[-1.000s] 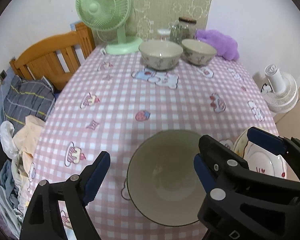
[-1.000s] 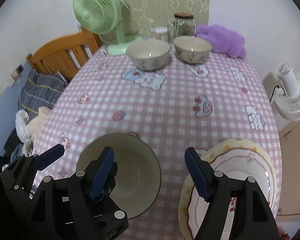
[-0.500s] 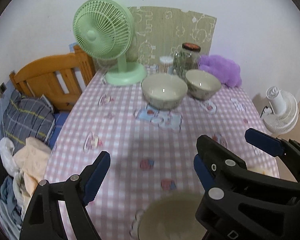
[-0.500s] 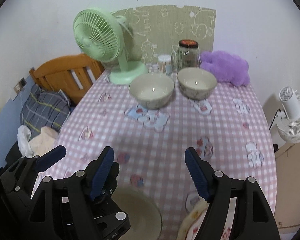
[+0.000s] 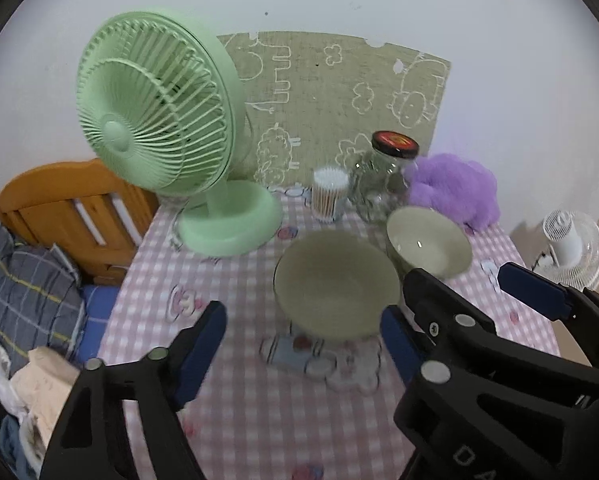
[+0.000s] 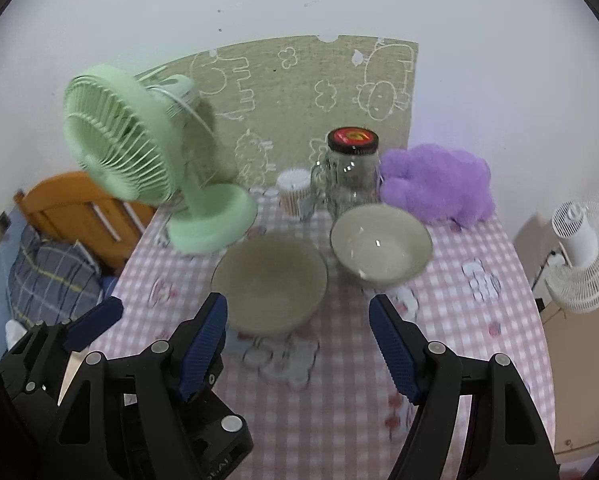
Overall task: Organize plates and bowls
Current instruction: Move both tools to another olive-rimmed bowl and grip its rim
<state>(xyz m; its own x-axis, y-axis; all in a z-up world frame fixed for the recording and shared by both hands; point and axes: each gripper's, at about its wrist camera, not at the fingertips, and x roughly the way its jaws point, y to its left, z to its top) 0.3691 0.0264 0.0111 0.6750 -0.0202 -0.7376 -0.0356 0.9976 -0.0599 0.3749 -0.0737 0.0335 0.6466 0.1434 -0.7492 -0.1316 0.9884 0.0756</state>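
Two cream bowls stand side by side at the far end of the pink checked table. The larger bowl (image 5: 335,288) (image 6: 269,282) is on the left, the smaller bowl (image 5: 429,242) (image 6: 381,244) on the right. My left gripper (image 5: 303,336) is open and empty, just short of the larger bowl. My right gripper (image 6: 299,322) is open and empty, its left finger near the larger bowl's rim. The near bowl and the plates are out of view.
A green fan (image 5: 159,136) (image 6: 139,156) stands at the back left. A cotton-swab cup (image 5: 330,194), a glass jar (image 6: 351,168) and a purple plush (image 6: 439,184) line the back wall. A wooden bed frame (image 5: 75,208) is left, a white fan (image 6: 583,252) right.
Both grippers have moved forward across the table toward the two far bowls. The near bowl and the plate stack have dropped out of view below.
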